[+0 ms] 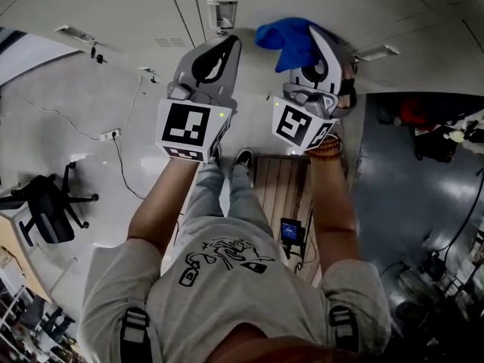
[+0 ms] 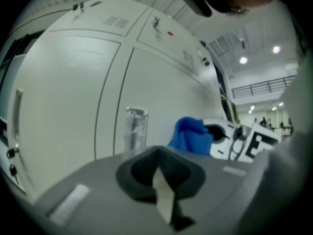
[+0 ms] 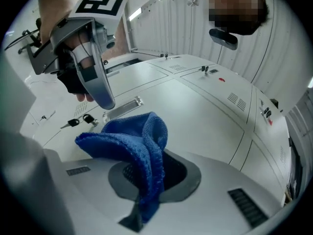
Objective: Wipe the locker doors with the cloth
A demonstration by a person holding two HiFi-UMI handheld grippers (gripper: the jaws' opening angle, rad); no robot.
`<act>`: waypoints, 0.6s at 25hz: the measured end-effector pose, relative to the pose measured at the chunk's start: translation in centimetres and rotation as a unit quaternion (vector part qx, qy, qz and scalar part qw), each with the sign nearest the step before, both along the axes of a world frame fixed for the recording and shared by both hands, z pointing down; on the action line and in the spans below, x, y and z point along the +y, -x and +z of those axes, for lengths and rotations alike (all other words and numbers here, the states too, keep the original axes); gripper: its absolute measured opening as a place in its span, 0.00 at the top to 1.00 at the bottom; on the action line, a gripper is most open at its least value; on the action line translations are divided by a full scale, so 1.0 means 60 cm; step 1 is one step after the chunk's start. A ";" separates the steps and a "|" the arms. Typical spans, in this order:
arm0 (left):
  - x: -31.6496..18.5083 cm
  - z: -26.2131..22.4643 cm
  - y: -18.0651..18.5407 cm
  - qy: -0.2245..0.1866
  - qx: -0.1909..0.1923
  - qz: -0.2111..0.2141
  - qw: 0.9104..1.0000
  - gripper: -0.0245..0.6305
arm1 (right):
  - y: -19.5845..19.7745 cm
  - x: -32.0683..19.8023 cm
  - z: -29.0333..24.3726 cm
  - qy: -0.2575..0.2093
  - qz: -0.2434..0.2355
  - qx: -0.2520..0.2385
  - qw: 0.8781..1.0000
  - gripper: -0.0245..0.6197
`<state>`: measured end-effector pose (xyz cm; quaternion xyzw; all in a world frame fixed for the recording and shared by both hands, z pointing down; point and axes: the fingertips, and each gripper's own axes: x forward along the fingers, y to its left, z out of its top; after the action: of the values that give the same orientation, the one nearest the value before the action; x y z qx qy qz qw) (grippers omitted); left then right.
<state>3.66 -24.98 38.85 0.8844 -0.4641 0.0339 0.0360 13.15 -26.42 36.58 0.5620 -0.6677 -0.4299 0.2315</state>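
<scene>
Right at the locker doors (image 1: 136, 6), the person is holding both grippers out side by side, and the easiest thing to go by is the metal door handle (image 1: 221, 13). The right gripper (image 1: 316, 40) is clamping down on the blue cloth (image 1: 290, 40). Its jaws are squeezing one fold of it while the rest is bunching up and flopping over the top of them. Going by the left gripper view, the cloth is sitting just to the right of the handle and really close to the door panel. Whether it's actually touching the door isn't clear from any of the views, though. The left gripper (image 1: 224, 48) is pointing its tip right by the handle, with its jaws pressing together and nothing between them, so it's carrying nothing at all. It's hanging near the door but not obviously touching it. A little set of keys (image 3: 78, 122) is dangling from a lock on the side of the handle away from the cloth. The two grippers are sitting just beside each other, the handle roughly between their tips.
</scene>
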 end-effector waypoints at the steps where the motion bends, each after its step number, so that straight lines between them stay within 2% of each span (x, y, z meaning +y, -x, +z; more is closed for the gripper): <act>1: -0.003 0.017 -0.002 0.004 0.001 0.002 1.000 0.96 | 0.002 -0.003 0.026 0.005 -0.001 -0.001 1.000 0.92; 7: -0.006 0.101 -0.012 0.021 0.008 -0.001 1.000 0.96 | 0.008 -0.013 0.161 0.034 -0.008 -0.006 0.999 0.92; 15: 0.006 0.194 -0.038 0.063 0.004 0.005 0.998 0.96 | -0.023 -0.010 0.284 0.108 0.006 0.003 0.994 0.92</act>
<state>5.97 -24.62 50.47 0.8830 -0.4562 0.0600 0.0932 14.55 -27.00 53.63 0.5366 -0.7063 -0.3550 0.2953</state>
